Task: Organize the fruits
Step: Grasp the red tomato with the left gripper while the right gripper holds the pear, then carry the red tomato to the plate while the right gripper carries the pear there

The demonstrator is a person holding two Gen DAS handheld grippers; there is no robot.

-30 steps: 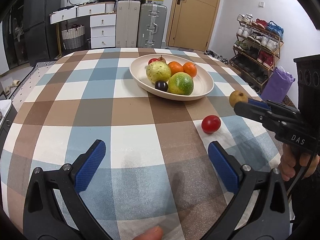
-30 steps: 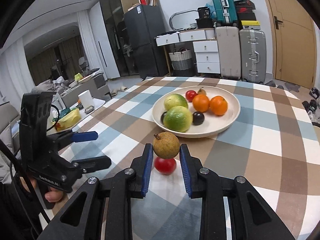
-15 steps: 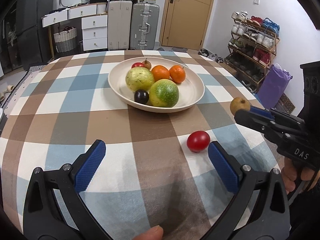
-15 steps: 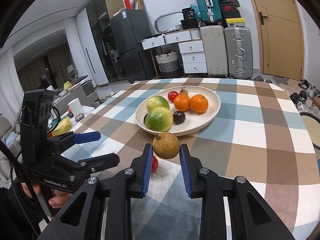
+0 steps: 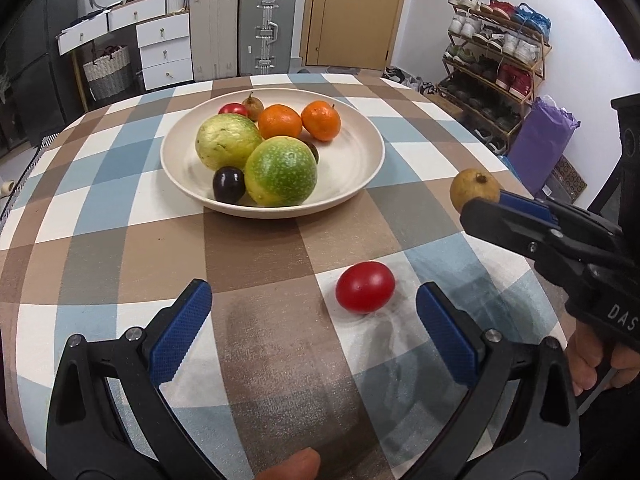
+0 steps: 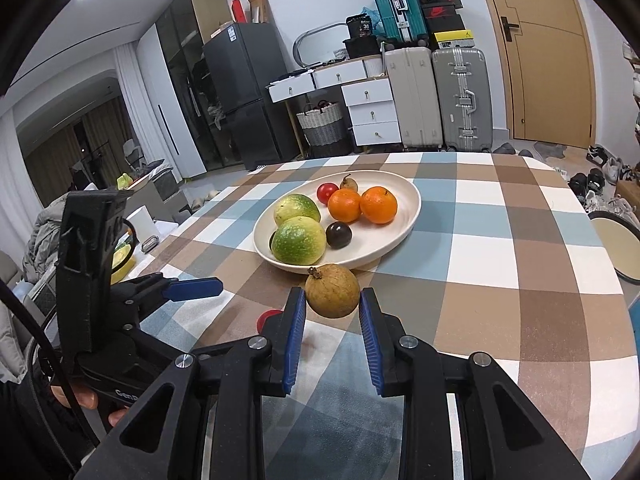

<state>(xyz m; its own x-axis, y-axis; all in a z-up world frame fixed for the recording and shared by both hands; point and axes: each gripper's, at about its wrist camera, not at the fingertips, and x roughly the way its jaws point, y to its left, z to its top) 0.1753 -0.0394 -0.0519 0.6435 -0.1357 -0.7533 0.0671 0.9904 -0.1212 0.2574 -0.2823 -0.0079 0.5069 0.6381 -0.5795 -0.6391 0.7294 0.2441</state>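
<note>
A cream bowl (image 5: 360, 148) on the checked tablecloth holds two green fruits, two oranges, a dark plum, a small red fruit and a brown fruit. A red tomato (image 5: 365, 287) lies on the cloth just ahead of my open left gripper (image 5: 310, 312), nearer its right finger. My right gripper (image 6: 333, 312) is shut on a brown round fruit (image 6: 333, 296) and holds it above the cloth just short of the bowl's near rim (image 6: 384, 250). That fruit also shows in the left wrist view (image 5: 474, 193). The tomato is mostly hidden behind the right gripper's left finger (image 6: 269, 317).
The round table's edge (image 5: 516, 168) curves close on the right, with a shoe rack (image 5: 496, 64) and purple bag beyond. Suitcases (image 6: 460, 96), drawers and a fridge stand behind the table. A round stool (image 6: 616, 244) sits at the right.
My left gripper has moved forward and right toward the tomato, which now lies close ahead of its fingers. My right gripper has lifted the brown fruit and carried it toward the bowl.
</note>
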